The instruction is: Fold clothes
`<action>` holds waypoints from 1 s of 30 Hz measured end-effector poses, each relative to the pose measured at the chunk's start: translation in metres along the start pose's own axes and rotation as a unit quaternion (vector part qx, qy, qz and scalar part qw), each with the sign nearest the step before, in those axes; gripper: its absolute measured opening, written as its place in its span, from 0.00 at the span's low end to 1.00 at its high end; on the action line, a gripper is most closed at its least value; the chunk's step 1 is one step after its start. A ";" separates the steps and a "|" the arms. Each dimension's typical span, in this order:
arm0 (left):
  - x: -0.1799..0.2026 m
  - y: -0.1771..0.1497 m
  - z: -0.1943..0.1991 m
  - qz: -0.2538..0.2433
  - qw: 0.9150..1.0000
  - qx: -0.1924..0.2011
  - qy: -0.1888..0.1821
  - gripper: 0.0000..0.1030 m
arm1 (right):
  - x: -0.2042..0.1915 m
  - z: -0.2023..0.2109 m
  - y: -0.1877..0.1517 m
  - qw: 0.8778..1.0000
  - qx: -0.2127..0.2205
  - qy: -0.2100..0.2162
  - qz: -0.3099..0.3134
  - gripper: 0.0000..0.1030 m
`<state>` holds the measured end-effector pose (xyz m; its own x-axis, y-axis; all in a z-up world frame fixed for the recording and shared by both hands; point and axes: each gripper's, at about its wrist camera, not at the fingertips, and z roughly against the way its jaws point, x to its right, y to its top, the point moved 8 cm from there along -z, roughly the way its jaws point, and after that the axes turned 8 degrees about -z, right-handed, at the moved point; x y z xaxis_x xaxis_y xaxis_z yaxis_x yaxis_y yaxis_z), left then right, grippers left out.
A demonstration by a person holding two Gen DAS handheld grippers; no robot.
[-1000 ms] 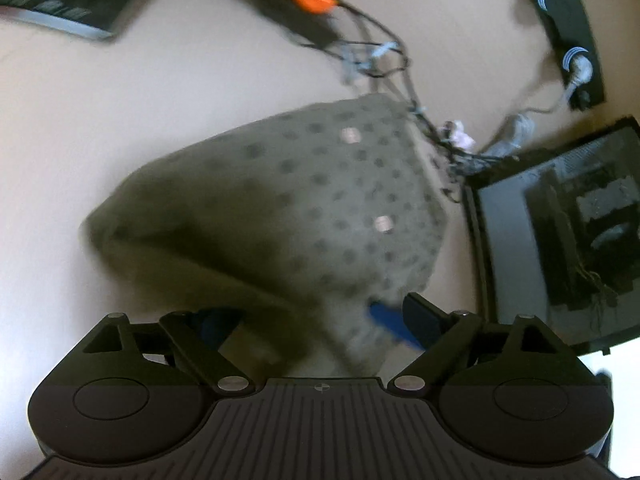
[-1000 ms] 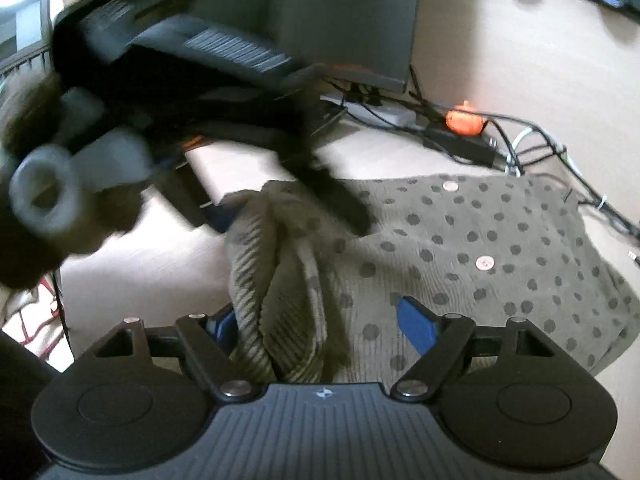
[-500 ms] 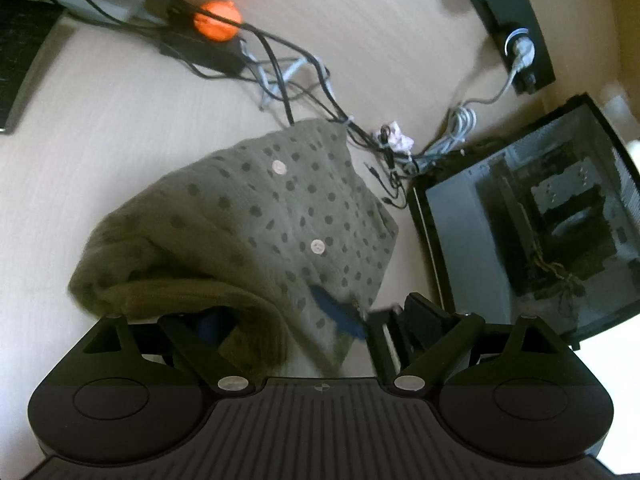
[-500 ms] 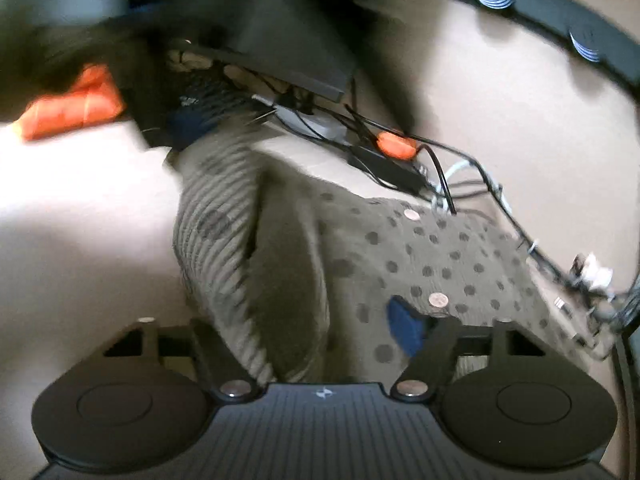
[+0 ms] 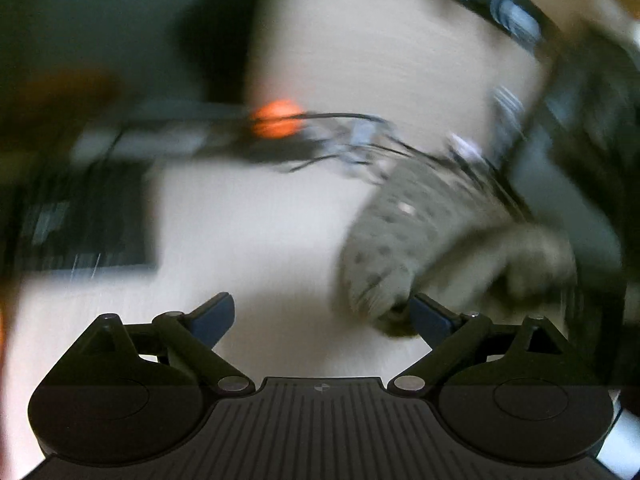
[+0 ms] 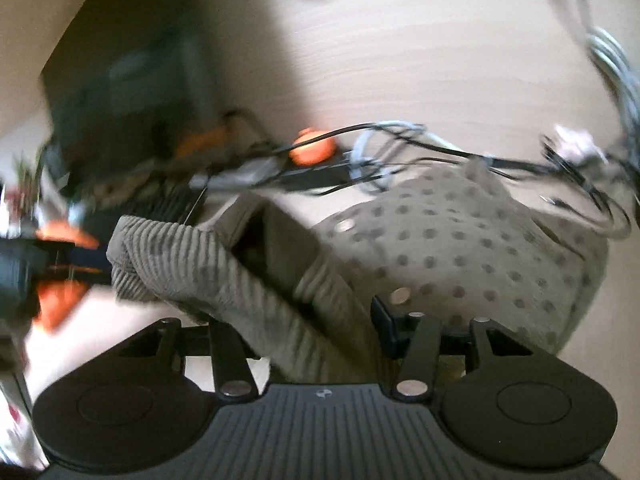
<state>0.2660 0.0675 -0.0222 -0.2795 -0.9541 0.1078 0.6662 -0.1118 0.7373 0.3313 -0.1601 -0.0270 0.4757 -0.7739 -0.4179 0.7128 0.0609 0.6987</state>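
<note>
- Folding is in progress on one garment, a grey-green dotted cardigan [image 6: 460, 240], lying bunched on the pale tabletop [image 6: 420, 60] with its far edge touching a tangle of cables [image 6: 400, 148].
- The right hand-held gripper [image 6: 316, 320] has a ribbed band of the cardigan running between its jaws, which have just been closing. The right pad sits against the cloth; the left pad is hidden under the fabric. Judgement: it is pinching this band so as to carry the ribbed edge across the body of the garment.
- The left hand-held gripper [image 5: 320, 316] stands spread wide with only bare tabletop between its pads, its jaws having just opened further. The cardigan [image 5: 400, 240] lies beside its right finger; whether they touch is lost in blur. Judgement: it is free and placed to take a fresh hold.
- Count: one cardigan; two buttons visible in the right wrist view; two hand-held grippers; one orange knob [image 6: 312, 148] among the cables. The cables are too tangled to count.
- The left wrist view is heavily blurred; fine detail there is unreliable.
</note>
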 end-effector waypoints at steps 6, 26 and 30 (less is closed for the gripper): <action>0.057 0.020 -0.026 -0.198 0.978 0.017 -0.061 0.96 | 0.035 0.003 0.016 0.997 0.004 -0.015 -0.074 0.48; 0.063 0.046 -0.099 -0.264 0.960 0.059 -0.070 0.90 | 0.042 0.009 0.027 0.991 0.015 0.033 -0.125 0.44; 0.057 0.053 -0.097 -0.220 0.970 0.055 -0.082 0.65 | 0.031 0.001 0.022 0.990 0.006 0.047 -0.132 0.35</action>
<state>0.3528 -0.0194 -0.0413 -0.6326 -0.7624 -0.1360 0.3817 -0.4597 0.8019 0.3606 -0.1836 -0.0240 0.3209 -0.6991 -0.6389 0.8123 -0.1437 0.5652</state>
